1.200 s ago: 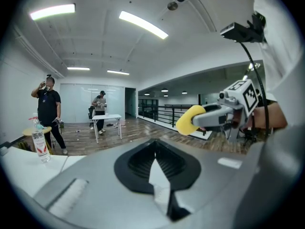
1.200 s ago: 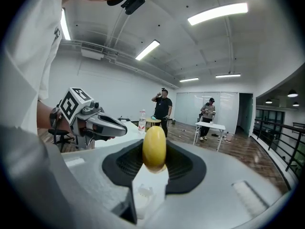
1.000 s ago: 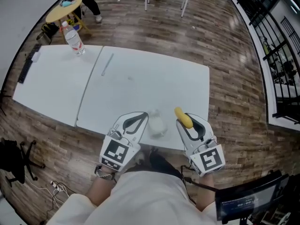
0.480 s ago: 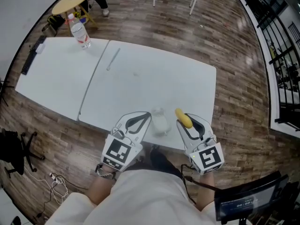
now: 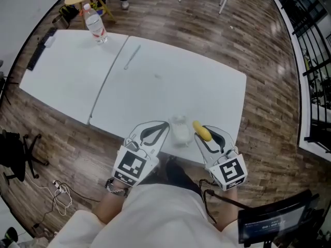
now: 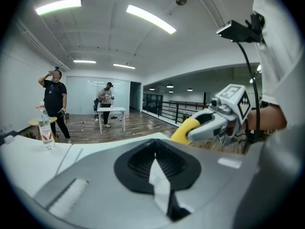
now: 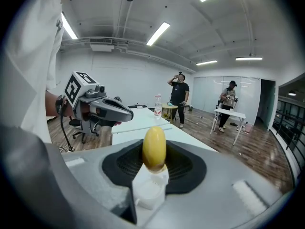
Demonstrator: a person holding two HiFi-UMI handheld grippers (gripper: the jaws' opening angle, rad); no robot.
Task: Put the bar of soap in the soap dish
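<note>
In our right hand, the right gripper point(image 5: 208, 140) is clamped on the yellow bar of soap point(image 5: 201, 129). Its jaws are part-way apart with the bar pinched at its lower end, so most of the soap stands out past the tips. The soap is held by the counter's point(image 5: 170, 81) near edge, just beside the right side of the pale, translucent soap dish point(image 5: 180, 129); we cannot tell whether the two touch. The dish sits on the counter close to that near edge, between our two grippers. The left gripper point(image 5: 163, 126) has its jaws brought together with nothing in them, its tips near the dish's left side. A water bottle point(image 5: 96, 24) stands upright by the counter's far left corner.
</note>
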